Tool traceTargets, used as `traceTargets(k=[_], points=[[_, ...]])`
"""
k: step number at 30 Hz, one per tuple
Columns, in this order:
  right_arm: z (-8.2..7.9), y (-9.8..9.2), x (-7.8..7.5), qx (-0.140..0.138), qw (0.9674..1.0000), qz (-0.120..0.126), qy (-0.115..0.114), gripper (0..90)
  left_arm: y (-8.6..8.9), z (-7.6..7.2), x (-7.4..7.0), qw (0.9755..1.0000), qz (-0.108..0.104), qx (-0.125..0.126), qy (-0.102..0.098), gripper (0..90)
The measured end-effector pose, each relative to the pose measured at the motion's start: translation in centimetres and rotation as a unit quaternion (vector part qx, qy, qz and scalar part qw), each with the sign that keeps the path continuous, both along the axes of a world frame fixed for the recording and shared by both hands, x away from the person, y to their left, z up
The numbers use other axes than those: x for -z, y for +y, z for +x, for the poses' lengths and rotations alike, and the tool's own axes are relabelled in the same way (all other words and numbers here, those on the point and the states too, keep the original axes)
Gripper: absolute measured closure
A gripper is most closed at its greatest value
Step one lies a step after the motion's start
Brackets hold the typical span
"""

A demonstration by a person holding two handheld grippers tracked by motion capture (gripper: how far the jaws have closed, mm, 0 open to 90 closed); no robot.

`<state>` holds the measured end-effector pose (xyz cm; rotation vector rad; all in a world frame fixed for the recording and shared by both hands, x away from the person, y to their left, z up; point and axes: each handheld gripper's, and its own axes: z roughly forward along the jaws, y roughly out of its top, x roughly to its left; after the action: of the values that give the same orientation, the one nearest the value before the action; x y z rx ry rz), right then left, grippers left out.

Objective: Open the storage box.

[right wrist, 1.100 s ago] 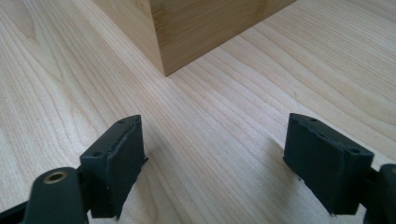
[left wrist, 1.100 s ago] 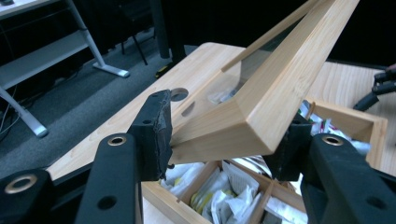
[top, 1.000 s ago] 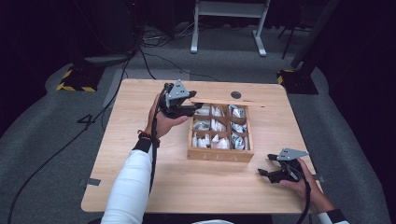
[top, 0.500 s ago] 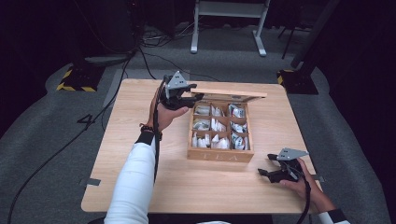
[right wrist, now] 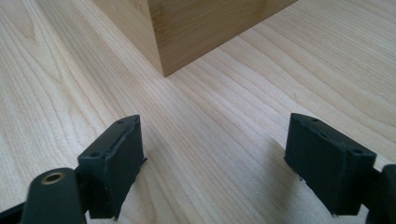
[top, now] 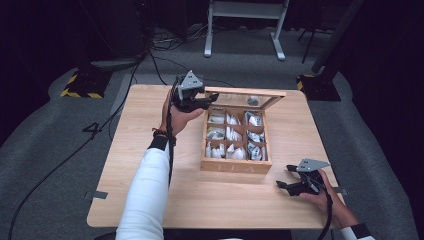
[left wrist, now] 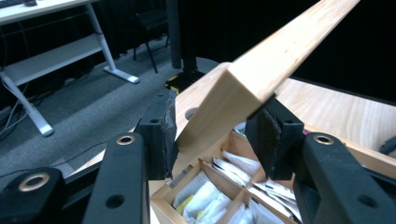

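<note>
A wooden box (top: 235, 165) with several compartments of white packets (top: 232, 135) stands on the table, right of centre. Its glass-paned lid (top: 250, 92) is hinged at the far side and stands raised and tilted. My left gripper (top: 212, 100) is shut on the lid's left front corner; in the left gripper view the wooden lid frame (left wrist: 261, 70) sits between the pads of the gripper (left wrist: 215, 135), with packets (left wrist: 205, 205) below. My right gripper (top: 281, 176) rests open on the table near the box's front right corner; the box corner (right wrist: 187, 32) lies ahead of its empty jaws (right wrist: 219, 158).
The light wooden table (top: 150, 120) has bare room left of the box and along its front. A small dark round thing (top: 253, 100) lies behind the box, seen through the lid. On the grey floor beyond are a white stand (top: 245, 12) and cables (top: 125, 75).
My left gripper has risen and moved back with the lid's corner in it, and the lid has swung up to a steeper tilt. The right gripper has not moved.
</note>
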<state>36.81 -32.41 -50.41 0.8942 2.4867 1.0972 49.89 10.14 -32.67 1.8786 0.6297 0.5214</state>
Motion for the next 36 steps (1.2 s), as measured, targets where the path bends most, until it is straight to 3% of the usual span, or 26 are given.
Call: traceTargets(k=[14, 20, 31, 36], points=[[0.0, 0.0, 0.0, 0.000, 1.0000, 0.000, 0.000, 19.0, -0.2, 2.0, -0.8, 0.9998, -0.007, -0.017, 0.009, 55.0], [0.0, 0.0, 0.0, 0.000, 1.0000, 0.000, 0.000, 18.9, -0.1, 3.4, -0.6, 0.9988, -0.036, -0.028, 0.015, 55.6], [0.0, 0.0, 0.0, 0.002, 1.0000, 0.000, 0.000, 18.9, -0.3, 5.2, -0.1, 0.9975, -0.041, -0.055, 0.014, 58.2], [0.0, 0.0, 0.0, 0.002, 1.0000, 0.000, 0.000, 18.9, -0.5, 6.1, 0.2, 0.9957, -0.057, -0.072, 0.016, 58.8]])
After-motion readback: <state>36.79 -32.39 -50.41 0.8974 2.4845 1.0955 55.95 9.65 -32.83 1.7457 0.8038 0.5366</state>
